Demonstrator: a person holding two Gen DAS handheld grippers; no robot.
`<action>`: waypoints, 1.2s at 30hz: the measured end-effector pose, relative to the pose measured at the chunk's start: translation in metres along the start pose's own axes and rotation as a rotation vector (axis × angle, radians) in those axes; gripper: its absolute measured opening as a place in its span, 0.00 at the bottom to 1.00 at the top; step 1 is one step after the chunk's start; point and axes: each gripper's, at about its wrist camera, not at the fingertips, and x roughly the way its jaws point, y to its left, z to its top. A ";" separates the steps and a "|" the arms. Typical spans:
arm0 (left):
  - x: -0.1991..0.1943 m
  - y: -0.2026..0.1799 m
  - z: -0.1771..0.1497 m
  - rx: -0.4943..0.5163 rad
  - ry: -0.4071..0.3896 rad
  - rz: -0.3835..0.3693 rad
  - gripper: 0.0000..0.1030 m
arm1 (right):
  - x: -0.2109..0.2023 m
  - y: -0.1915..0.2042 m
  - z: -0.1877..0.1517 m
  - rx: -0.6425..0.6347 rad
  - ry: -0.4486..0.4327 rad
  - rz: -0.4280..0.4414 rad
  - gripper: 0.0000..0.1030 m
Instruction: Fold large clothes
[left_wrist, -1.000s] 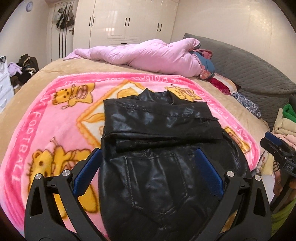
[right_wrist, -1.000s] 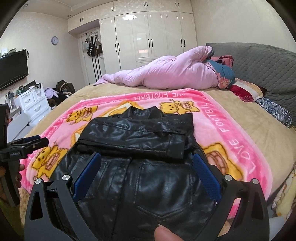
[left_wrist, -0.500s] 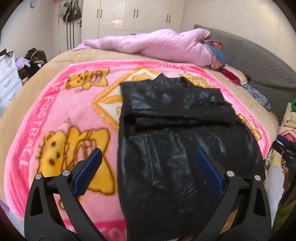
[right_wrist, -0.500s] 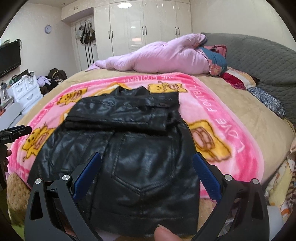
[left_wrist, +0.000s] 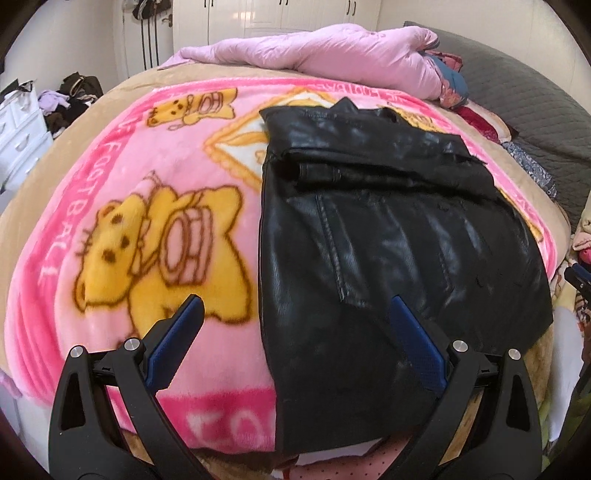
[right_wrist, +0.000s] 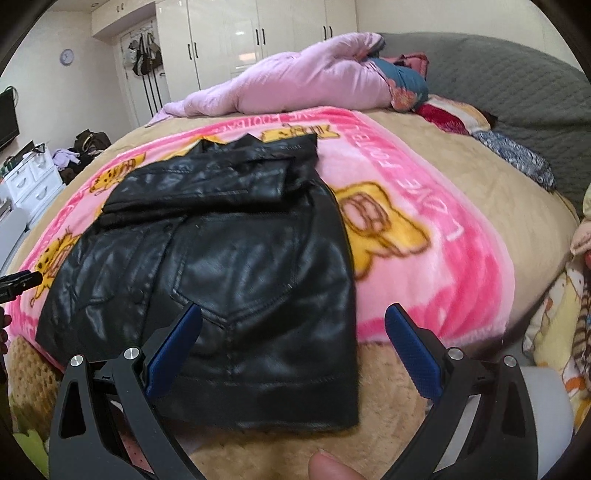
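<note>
A black leather jacket (left_wrist: 388, 236) lies flat on a pink cartoon blanket (left_wrist: 155, 206) on the bed, its sleeves folded across the upper part and its hem hanging over the near bed edge. It also shows in the right wrist view (right_wrist: 229, 266). My left gripper (left_wrist: 295, 306) is open and empty, hovering over the jacket's lower left edge. My right gripper (right_wrist: 293, 314) is open and empty, over the jacket's lower right corner. The left gripper's tip (right_wrist: 18, 282) shows at the left edge of the right wrist view.
A pink duvet (right_wrist: 295, 85) lies bundled at the far side of the bed. Pillows (right_wrist: 454, 114) and a grey headboard (right_wrist: 517, 88) are at the right. White drawers (right_wrist: 29, 181) and wardrobes (right_wrist: 258, 40) stand beyond. Folded clothes (left_wrist: 583, 229) lie at the right.
Both grippers have drawn back and apart towards the near bed edge, the left one to the left and the right one to the right. The jacket has stayed put.
</note>
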 end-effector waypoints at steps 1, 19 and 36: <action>0.002 0.000 -0.002 0.001 0.008 0.002 0.91 | 0.001 -0.003 -0.004 0.005 0.010 0.003 0.96; 0.013 0.027 -0.046 -0.082 0.113 -0.048 0.91 | 0.042 -0.028 -0.042 0.037 0.135 0.128 0.95; 0.027 0.007 -0.047 -0.068 0.098 -0.144 0.53 | 0.044 -0.034 -0.048 0.102 0.074 0.214 0.13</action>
